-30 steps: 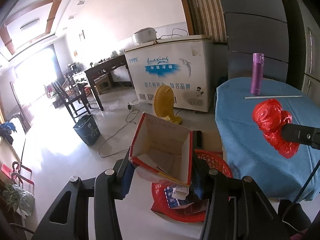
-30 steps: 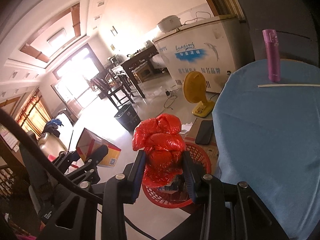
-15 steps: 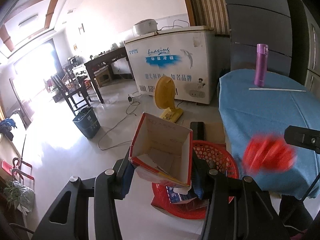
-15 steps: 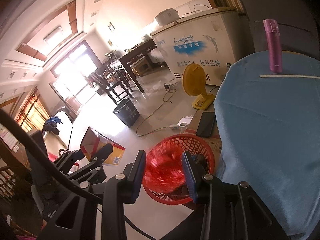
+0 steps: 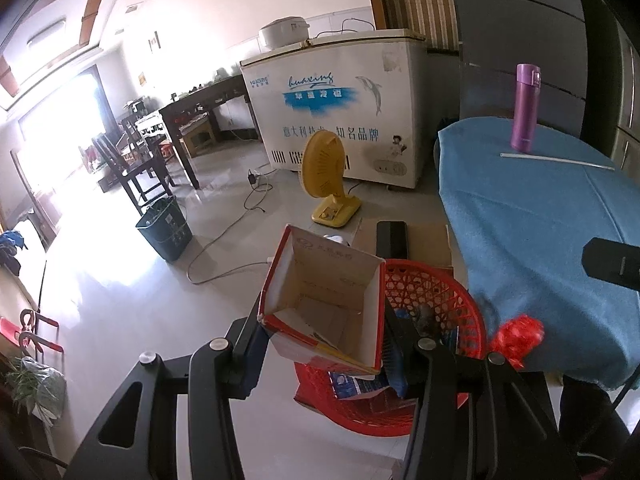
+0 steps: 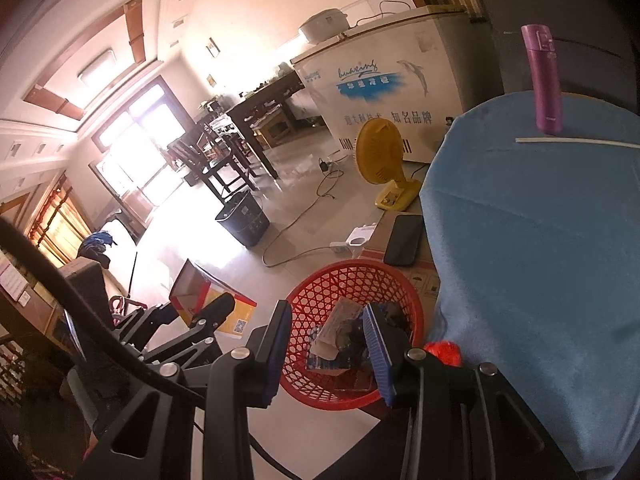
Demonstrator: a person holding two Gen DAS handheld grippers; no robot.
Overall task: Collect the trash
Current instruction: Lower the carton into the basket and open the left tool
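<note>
Trash carton (image 5: 328, 312), clamped in the left gripper (image 5: 324, 344), hung over the red basket (image 5: 436, 280)'s near rim and might tip out; right gripper (image 6: 328, 344) narrow, empty.

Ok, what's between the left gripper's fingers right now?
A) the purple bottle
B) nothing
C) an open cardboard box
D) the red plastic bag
C: the left gripper is clamped on the open cardboard box, held above the red basket.
</note>
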